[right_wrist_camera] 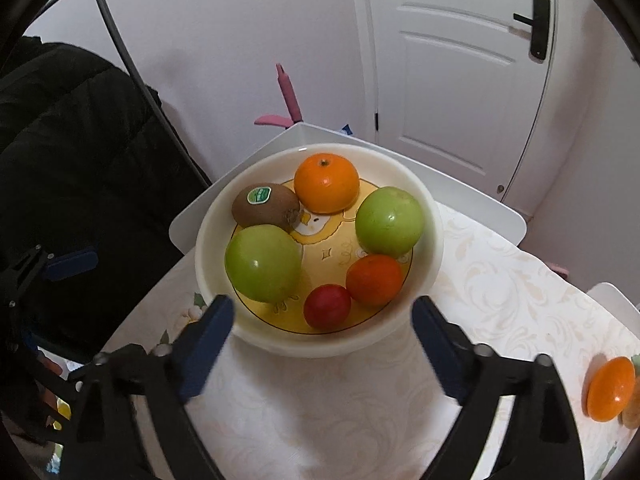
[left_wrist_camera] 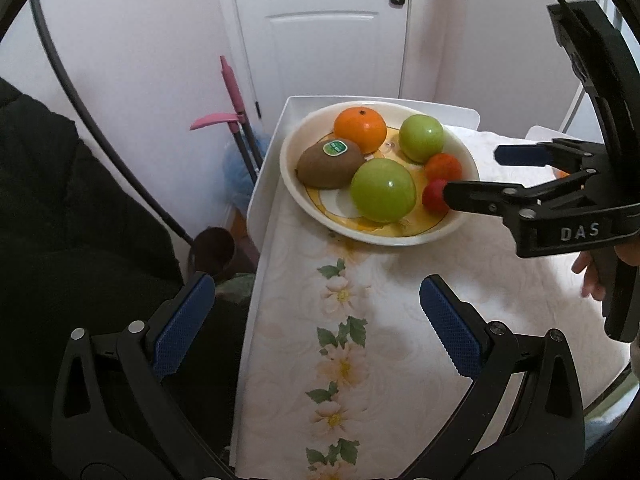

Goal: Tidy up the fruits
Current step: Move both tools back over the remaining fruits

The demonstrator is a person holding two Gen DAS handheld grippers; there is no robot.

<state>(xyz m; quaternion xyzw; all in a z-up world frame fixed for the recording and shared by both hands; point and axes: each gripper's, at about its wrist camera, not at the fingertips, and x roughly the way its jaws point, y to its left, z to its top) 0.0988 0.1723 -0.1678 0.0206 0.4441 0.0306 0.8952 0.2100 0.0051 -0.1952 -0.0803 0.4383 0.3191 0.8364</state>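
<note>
A white bowl [left_wrist_camera: 290,176] [right_wrist_camera: 432,240] at the table's far left corner holds an orange [left_wrist_camera: 360,128] [right_wrist_camera: 326,182], a kiwi [left_wrist_camera: 330,164] [right_wrist_camera: 264,204], two green apples [left_wrist_camera: 382,190] [left_wrist_camera: 422,138] [right_wrist_camera: 262,262] [right_wrist_camera: 388,220], a small reddish-orange fruit [left_wrist_camera: 442,166] [right_wrist_camera: 374,280] and a small red fruit [left_wrist_camera: 432,196] [right_wrist_camera: 326,306]. My right gripper [right_wrist_camera: 322,322] [left_wrist_camera: 470,172] is open and empty, just over the bowl's near rim. My left gripper [left_wrist_camera: 312,316] is open and empty above the table's left edge. Another orange [right_wrist_camera: 610,388] lies at the table's right.
The table [left_wrist_camera: 400,320] has a floral cloth and a raised white rim [left_wrist_camera: 260,184]. A black coat [left_wrist_camera: 60,200] hangs left of it. A pink-handled mop [left_wrist_camera: 232,96] and a white door [left_wrist_camera: 320,20] stand behind. A brownish fruit [right_wrist_camera: 634,404] peeks in beside the loose orange.
</note>
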